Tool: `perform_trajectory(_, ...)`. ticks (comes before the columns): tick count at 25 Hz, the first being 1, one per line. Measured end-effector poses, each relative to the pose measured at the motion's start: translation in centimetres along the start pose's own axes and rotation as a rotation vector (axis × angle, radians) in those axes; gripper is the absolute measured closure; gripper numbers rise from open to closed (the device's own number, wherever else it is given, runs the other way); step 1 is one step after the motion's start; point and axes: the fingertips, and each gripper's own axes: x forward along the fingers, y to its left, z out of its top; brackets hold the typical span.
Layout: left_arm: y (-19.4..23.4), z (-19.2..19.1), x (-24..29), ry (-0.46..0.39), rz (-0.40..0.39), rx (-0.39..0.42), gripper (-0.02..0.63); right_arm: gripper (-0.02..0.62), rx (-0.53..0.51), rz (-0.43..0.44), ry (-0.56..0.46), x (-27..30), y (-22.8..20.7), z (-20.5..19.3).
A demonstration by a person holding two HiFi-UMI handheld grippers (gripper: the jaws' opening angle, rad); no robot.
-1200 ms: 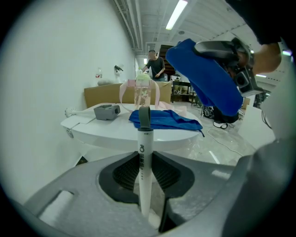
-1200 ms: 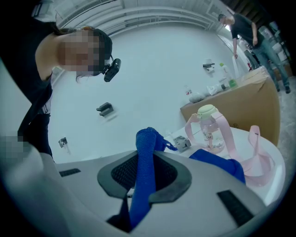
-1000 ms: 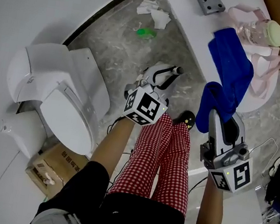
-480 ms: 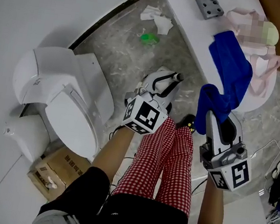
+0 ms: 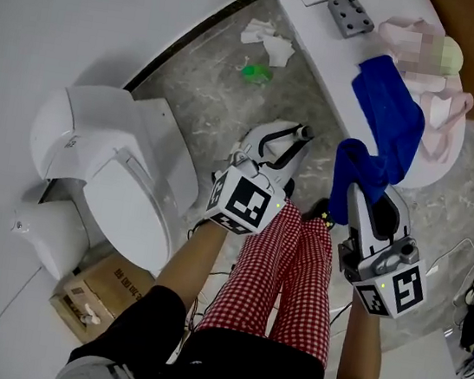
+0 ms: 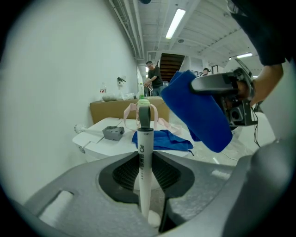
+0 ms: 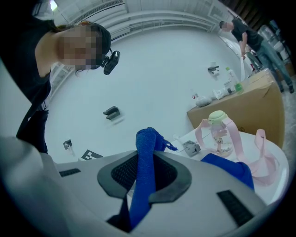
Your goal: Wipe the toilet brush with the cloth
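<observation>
**Brush in the left, cloth in the right, the two not yet touching**

We have the left gripper (image 5: pixel 283 149) closed on the toilet brush (image 6: pixel 144 152). Its jaws stand fairly wide, pressing the white handle from both sides, and the handle's grey tip pokes out past them. The brush head is hidden from us.

Our right gripper (image 5: pixel 364 196) is clamped on a bunched fold of the blue cloth (image 7: pixel 143 171), which rises out of its jaws. Cloth and handle are near each other but apart.

More blue fabric lies on the white counter (image 5: pixel 322 52) beside a pink-strapped bottle (image 7: pixel 217 134). We cannot tell whether it joins the held piece. The toilet (image 5: pixel 117 167) stands to our left.
</observation>
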Motion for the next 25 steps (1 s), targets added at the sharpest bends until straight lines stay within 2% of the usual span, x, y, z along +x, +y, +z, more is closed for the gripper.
perform_trajectory(8, -0.4, 2.1, -2.3, -0.020, -0.013, 0.007, 0.518, 0.531, -0.029, 0.031, -0.004, 0.1, 1.4, 0.8)
perform_trajectory(18, 0.2, 5.7, -5.4, -0.100, 0.001, -0.070, 0.518, 0.531, -0.056, 0.095, -0.025, 0.4, 3.1, 2.7)
perform_trajectory(25, -0.3, 8.5, -7.5, -0.125, -0.025, -0.024, 0.518, 0.531, -0.076, 0.168, -0.049, 0.9, 5.2, 4.6)
